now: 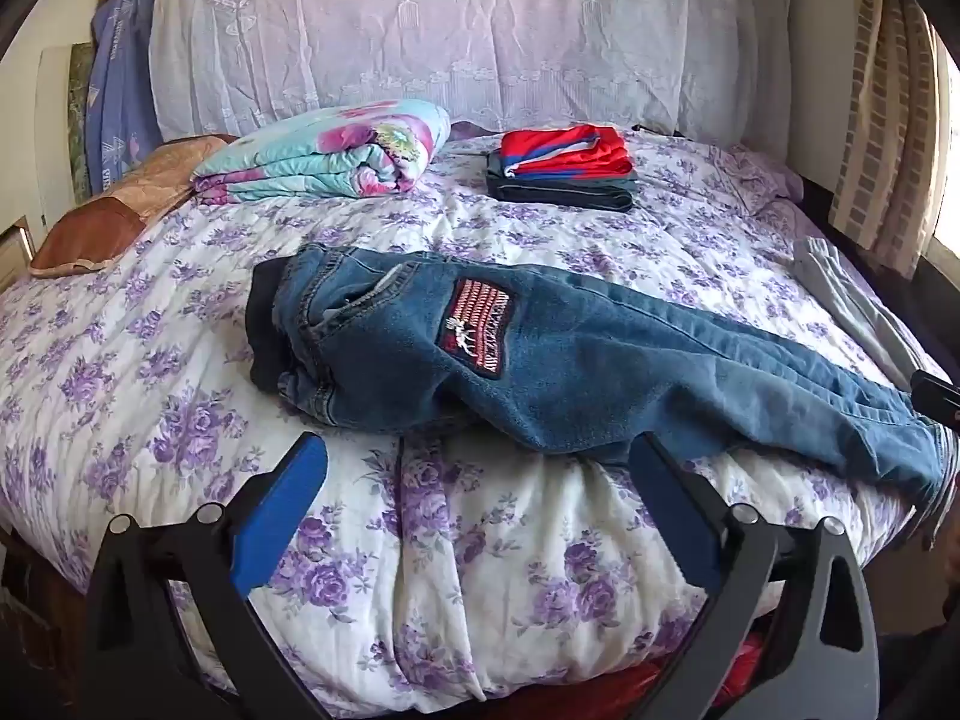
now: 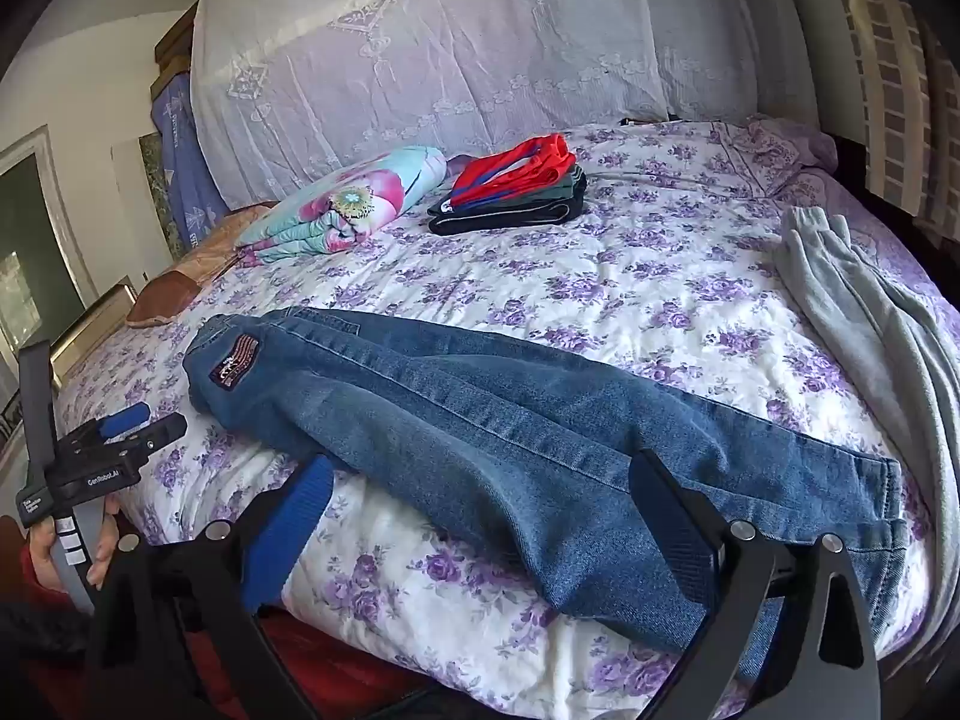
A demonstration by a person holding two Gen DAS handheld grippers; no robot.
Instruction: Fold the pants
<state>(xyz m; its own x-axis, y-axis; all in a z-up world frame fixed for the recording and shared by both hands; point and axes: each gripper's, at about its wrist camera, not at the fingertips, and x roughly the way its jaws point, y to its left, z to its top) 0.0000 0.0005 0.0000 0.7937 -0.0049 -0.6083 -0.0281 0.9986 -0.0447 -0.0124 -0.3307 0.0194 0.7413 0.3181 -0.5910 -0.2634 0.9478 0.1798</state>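
Blue jeans [image 1: 600, 360] flat on floral bedspread [image 1: 150, 372], both claws wide

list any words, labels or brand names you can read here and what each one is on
"GenRobot.AI": white print on the black body of the left tongs, seen from the right wrist view.
Small white label on the lower end of that body: too small to read.
Red and white patch on the jeans: it carries lettering, too blurred to read.
Blue cloth by the headboard: pale print, unreadable.

Matt blue denim pants [image 1: 600, 354] lie on a quilted cotton bedspread [image 1: 480, 540].
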